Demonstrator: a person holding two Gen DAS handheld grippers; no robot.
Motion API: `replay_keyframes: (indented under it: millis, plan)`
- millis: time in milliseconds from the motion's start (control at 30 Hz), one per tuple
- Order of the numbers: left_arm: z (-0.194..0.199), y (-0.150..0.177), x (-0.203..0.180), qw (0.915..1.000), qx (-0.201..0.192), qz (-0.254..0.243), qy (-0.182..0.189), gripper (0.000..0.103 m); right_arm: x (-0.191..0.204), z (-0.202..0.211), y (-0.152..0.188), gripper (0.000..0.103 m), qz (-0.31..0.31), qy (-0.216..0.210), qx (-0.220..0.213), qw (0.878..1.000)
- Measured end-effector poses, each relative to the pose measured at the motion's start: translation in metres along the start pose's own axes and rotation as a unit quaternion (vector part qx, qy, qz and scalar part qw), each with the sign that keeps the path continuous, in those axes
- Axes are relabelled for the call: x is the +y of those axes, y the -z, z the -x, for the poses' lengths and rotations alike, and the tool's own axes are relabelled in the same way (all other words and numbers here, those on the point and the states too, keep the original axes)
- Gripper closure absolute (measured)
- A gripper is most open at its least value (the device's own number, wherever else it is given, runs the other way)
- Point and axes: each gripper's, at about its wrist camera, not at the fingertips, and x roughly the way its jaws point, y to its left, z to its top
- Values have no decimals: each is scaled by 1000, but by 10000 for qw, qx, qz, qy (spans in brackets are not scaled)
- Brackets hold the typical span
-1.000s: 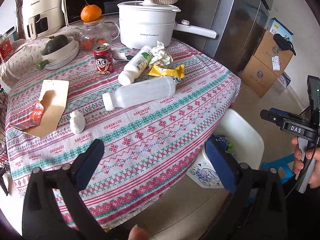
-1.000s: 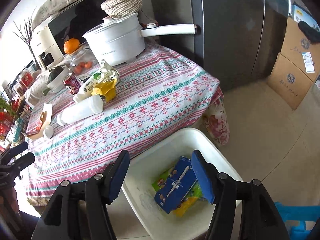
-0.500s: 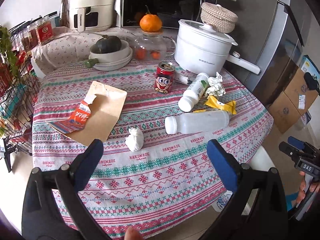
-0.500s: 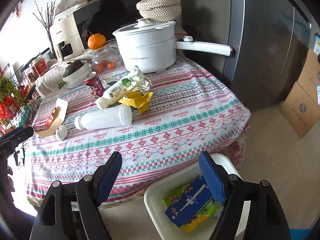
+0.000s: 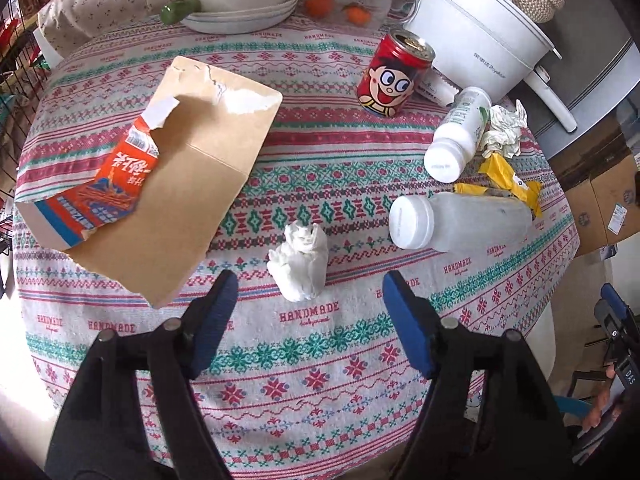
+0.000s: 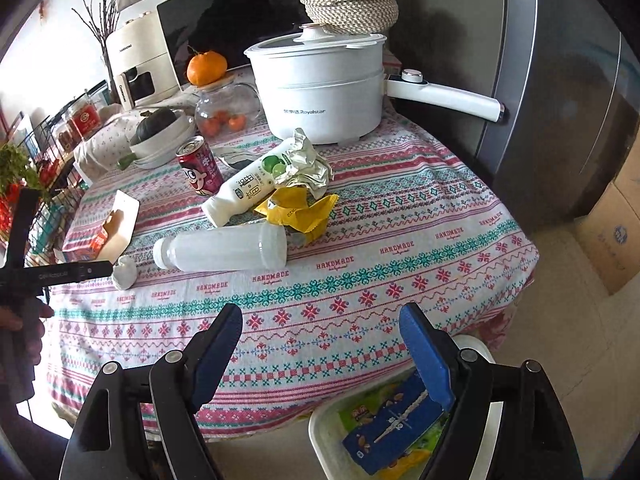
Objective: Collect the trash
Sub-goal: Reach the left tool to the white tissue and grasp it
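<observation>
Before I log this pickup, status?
Left gripper closing, fingers short of tissue wad. Right gripper open, empty. Bin below table edge. Nothing blocking.

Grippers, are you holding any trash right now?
No. The left gripper is closing just short of the crumpled tissue; the right gripper is open and empty.

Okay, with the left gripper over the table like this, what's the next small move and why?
Probably lower the left gripper a little further onto the crumpled white tissue wad. The wad lies just ahead of the closing jaws, not yet between them, and is the nearest trash on the patterned tablecloth.
</observation>
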Motion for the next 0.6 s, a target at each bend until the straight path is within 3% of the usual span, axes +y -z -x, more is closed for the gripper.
replay_keyframes:
  millis: [100,167,400,600]
  plan:
    - [-13,-1,-1,9999,118,50,-89,55,-1,-2,-1,21,-18,-33,19,10000]
    - [-19,-2,1,9998,150,141,-79,75,0,-3,-2,21,-8,-47,40,10000]
    - [-5,3,3,9998,-84,160,58,79,7,-9,-2,21,137,-148,188,9996]
    - [32,12,0,9978,-535,75,396,79,44,-26,-15,21,1099,-308,558,9919]
